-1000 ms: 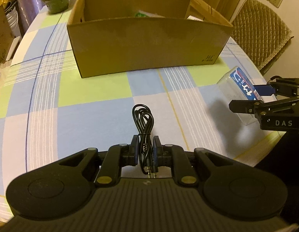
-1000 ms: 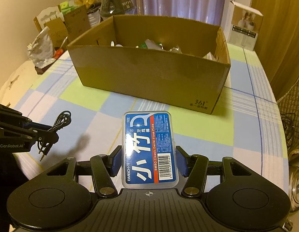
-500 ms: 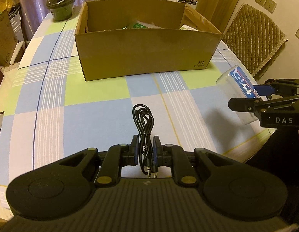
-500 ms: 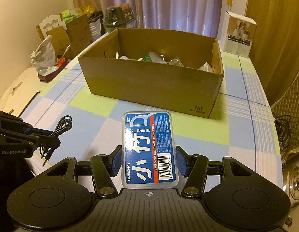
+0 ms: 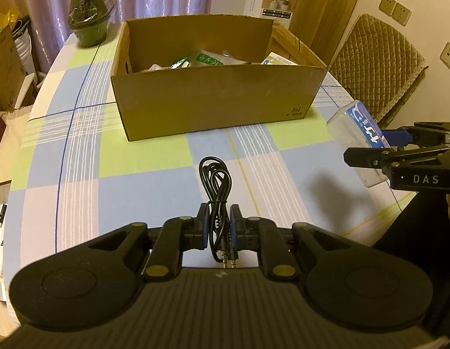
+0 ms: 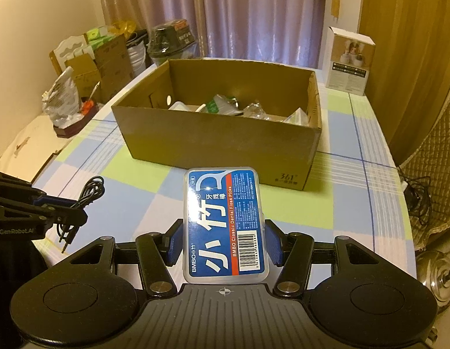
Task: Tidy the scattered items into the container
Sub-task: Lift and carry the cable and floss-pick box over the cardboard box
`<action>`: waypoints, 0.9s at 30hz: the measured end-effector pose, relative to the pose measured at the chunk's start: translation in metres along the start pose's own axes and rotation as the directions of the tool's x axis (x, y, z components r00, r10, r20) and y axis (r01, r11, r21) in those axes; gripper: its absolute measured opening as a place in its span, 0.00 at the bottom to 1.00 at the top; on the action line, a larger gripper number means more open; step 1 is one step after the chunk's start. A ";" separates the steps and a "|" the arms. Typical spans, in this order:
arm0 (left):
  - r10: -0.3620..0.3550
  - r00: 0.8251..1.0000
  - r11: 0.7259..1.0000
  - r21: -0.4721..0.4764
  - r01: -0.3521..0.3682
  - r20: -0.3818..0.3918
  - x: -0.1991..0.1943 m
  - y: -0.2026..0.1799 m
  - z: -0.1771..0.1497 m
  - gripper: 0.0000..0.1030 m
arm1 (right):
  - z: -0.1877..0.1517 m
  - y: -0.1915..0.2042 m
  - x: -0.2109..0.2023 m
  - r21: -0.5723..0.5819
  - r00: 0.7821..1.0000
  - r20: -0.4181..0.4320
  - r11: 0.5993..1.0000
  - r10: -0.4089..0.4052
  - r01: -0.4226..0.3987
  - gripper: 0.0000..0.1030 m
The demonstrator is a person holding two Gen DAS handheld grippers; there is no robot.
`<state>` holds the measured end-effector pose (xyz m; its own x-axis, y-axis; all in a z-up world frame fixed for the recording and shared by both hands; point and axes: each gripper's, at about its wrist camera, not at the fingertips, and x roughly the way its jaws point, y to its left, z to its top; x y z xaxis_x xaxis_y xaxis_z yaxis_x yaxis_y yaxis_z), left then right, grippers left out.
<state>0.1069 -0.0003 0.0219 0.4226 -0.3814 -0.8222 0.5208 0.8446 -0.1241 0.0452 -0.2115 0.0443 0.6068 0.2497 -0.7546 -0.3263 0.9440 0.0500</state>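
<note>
The round table [image 5: 143,174], under a checked cloth of blue, green and white, serves as landmark. At its far left edge stands a dark lidded bowl [image 5: 89,26], wrapped in clear film. At its far right corner stands a white printed carton [image 6: 349,61]. A quilted tan chair [image 5: 376,61] sits beside its right edge. Purple curtains [image 6: 254,8] hang beyond its far side. Off its left edge lie stacked cardboard boxes [image 6: 100,58] and a crumpled silver bag [image 6: 60,99]. Low by its right edge stands a shiny metal kettle [image 6: 437,279].
</note>
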 end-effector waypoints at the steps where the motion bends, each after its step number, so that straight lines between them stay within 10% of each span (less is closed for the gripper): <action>1: -0.002 1.000 1.000 -0.001 0.002 0.000 0.000 0.000 0.001 0.10 | 0.001 -0.001 0.000 0.000 1.000 0.001 1.000 -0.001 0.001 0.57; 27: -0.022 0.988 1.000 0.008 0.021 0.152 0.010 0.025 0.151 0.10 | 0.125 -0.033 0.034 0.001 0.990 0.142 1.000 -0.022 0.022 0.57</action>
<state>0.2364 -0.0401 0.0943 0.5188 -0.4525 -0.7253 0.5357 0.8333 -0.1367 0.1676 -0.2068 0.0989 0.7105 0.2569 -0.6552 -0.3122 0.9494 0.0338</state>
